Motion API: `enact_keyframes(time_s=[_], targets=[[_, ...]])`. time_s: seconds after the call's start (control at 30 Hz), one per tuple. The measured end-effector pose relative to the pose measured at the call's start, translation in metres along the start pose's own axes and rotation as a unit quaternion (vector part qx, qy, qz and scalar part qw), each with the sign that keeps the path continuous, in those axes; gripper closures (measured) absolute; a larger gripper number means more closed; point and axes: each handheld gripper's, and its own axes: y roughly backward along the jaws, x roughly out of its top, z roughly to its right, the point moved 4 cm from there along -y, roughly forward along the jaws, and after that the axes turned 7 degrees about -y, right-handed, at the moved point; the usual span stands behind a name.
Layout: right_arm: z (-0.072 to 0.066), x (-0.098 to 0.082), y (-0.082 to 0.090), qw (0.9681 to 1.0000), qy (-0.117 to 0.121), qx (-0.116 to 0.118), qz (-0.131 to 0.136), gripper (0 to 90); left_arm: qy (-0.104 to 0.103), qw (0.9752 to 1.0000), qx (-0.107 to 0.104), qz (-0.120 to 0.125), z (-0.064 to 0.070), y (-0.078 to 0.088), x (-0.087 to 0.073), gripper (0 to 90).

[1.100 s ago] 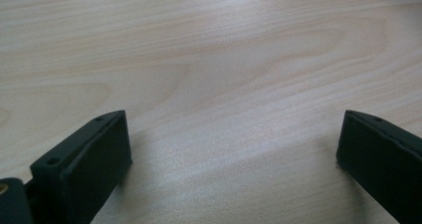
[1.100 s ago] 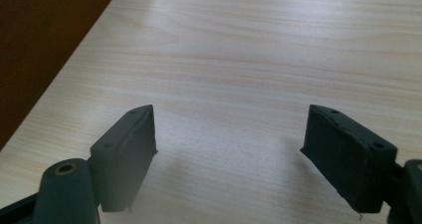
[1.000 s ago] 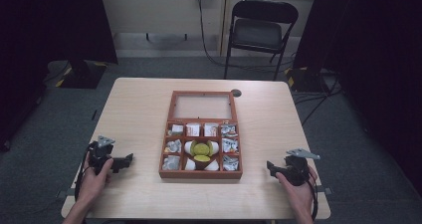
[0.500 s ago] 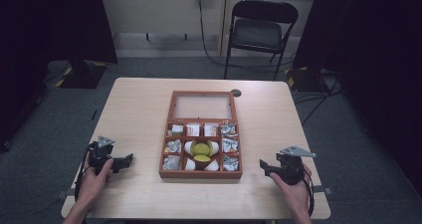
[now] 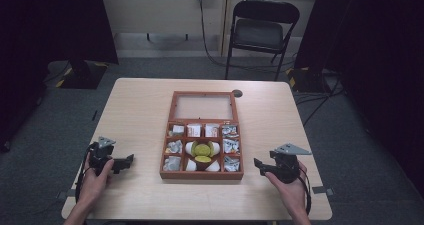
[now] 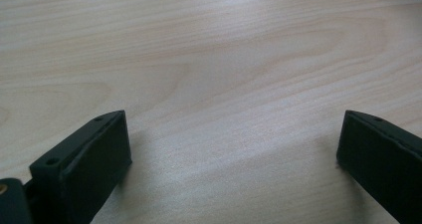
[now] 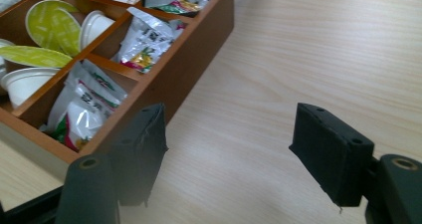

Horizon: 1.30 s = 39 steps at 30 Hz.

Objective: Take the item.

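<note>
A wooden compartment box (image 5: 202, 175) sits mid-table, its glass lid (image 5: 202, 106) laid open behind it. Inside are green-lidded white cups (image 5: 202, 149) and foil sachets (image 5: 230, 146). My left gripper (image 5: 131, 160) rests left of the box, open over bare wood (image 6: 234, 149). My right gripper (image 5: 257, 163) hovers just right of the box's near right corner. Its jaws (image 7: 229, 149) have just been closing, stand open, and have nothing between them. In the right gripper view the box wall (image 7: 189, 50), the sachets (image 7: 82, 109) and the cups (image 7: 50, 27) lie to the left of the jaws.
A small dark round disc (image 5: 237, 93) lies by the lid's far right corner. A folding chair (image 5: 262, 30) stands beyond the table's far edge. Bare tabletop (image 5: 135, 115) spreads on both sides of the box.
The right gripper has shifted left toward the box and lifted a little, and its jaws have narrowed. The left gripper has stayed put.
</note>
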Motion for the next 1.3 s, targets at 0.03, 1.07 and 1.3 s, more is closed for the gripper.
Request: enact_keyframes(time_s=[0.03,1.07,1.3], targets=[[-0.002,0.001,0.000,1.0000,0.002,0.003,-0.002,29.1,0.000,1.0000,0.000,0.000,0.000,0.000,0.000,0.0],[-0.074,0.039,-0.031,0.9918,0.057,0.114,-0.014,36.1,0.000,1.0000,-0.001,0.000,0.000,0.000,0.000,0.0],[-0.095,0.047,-0.041,0.9876,0.080,0.133,-0.023,39.9,0.000,1.0000,0.000,0.000,0.000,0.000,0.000,0.0]])
